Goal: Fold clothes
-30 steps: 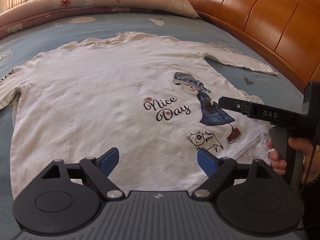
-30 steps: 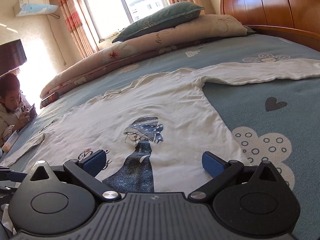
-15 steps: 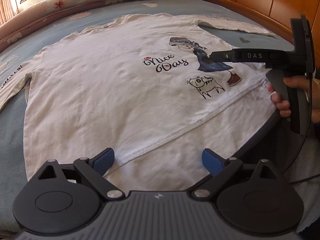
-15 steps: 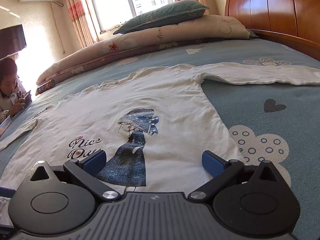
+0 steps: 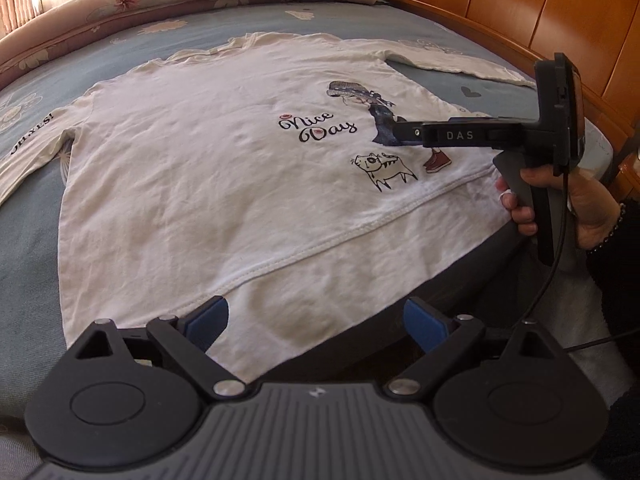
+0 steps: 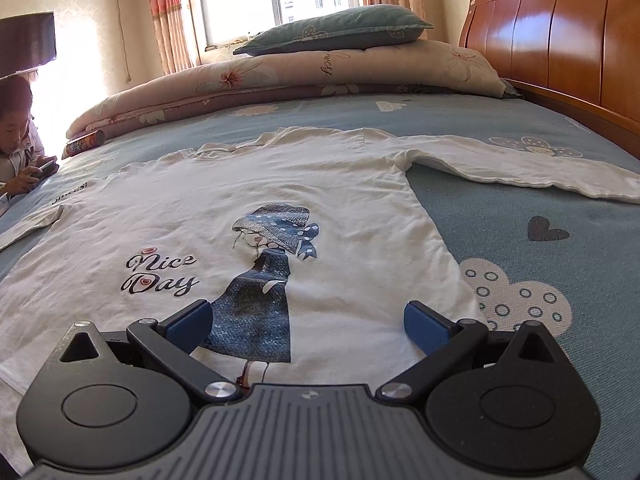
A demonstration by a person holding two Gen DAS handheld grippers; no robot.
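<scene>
The shirt [image 5: 224, 184] is white, printed with black "Nice Day" script, a girl in a dark blue dress and dotted hat, and an outlined cat. The bedsheet [image 6: 532, 200] is dusty blue with white flowers and a dark heart. The quilt [image 6: 320, 76] is pink with floral print, the pillow [image 6: 340, 34] teal. The headboard [image 6: 560, 36] is glossy orange-brown wood. Both grippers have blue pads [image 6: 424, 326].

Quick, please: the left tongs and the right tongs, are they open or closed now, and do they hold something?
Left tongs: open, holding nothing, over the hem of the white shirt.
Right tongs: open, holding nothing, above the shirt.
</scene>
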